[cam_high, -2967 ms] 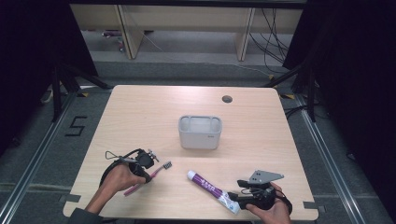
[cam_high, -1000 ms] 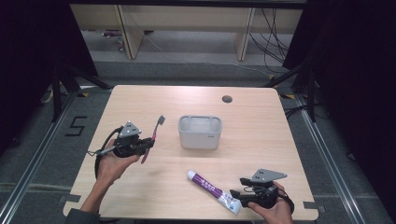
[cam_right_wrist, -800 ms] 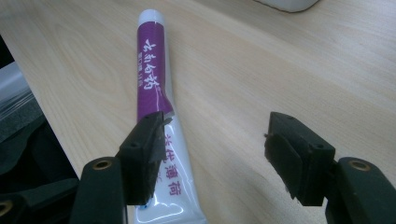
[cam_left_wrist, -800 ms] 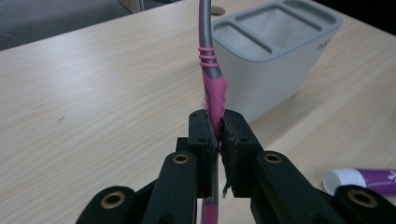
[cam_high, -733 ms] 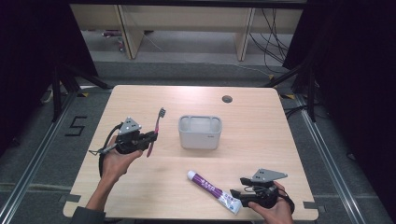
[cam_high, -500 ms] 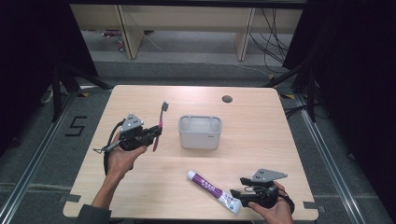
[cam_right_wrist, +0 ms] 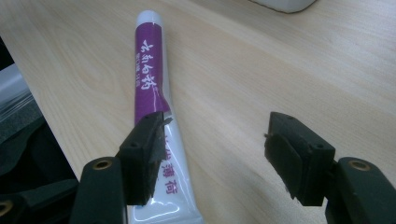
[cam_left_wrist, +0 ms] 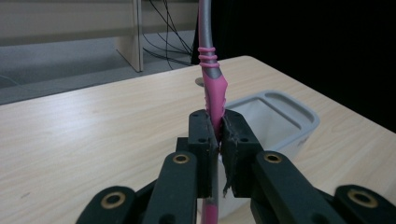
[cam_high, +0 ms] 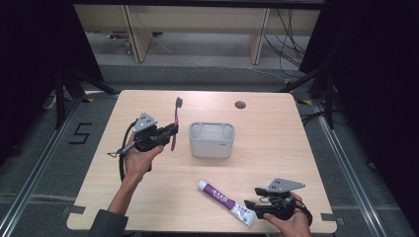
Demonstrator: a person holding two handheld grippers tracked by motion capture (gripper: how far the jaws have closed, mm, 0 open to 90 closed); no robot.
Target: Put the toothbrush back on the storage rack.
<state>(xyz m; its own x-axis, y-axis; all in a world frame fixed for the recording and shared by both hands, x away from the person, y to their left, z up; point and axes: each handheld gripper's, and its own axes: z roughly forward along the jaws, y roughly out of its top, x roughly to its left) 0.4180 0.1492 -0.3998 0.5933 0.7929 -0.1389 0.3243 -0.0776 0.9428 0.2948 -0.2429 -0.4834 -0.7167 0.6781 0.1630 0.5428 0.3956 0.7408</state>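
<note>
My left gripper (cam_high: 170, 132) (cam_left_wrist: 218, 135) is shut on a pink and grey toothbrush (cam_high: 175, 121) (cam_left_wrist: 211, 74), held upright with its bristle head up, just left of a white holder cup (cam_high: 211, 139) (cam_left_wrist: 280, 116) at the table's middle. A purple and white toothpaste tube (cam_high: 226, 201) (cam_right_wrist: 152, 102) lies flat near the front edge. My right gripper (cam_high: 253, 203) (cam_right_wrist: 215, 140) rests low at the tube's white end, jaws open. In the right gripper view one jaw overlaps the tube and the other stands apart over bare wood.
The light wooden table (cam_high: 276, 128) has a round cable hole (cam_high: 240, 104) at the back. Dark floor rails and shelf legs surround it. The front edge lies close to my right hand (cam_high: 286, 224).
My left gripper has carried the toothbrush up off the table and toward the white cup, tilting it upright. The right gripper and the tube have stayed put.
</note>
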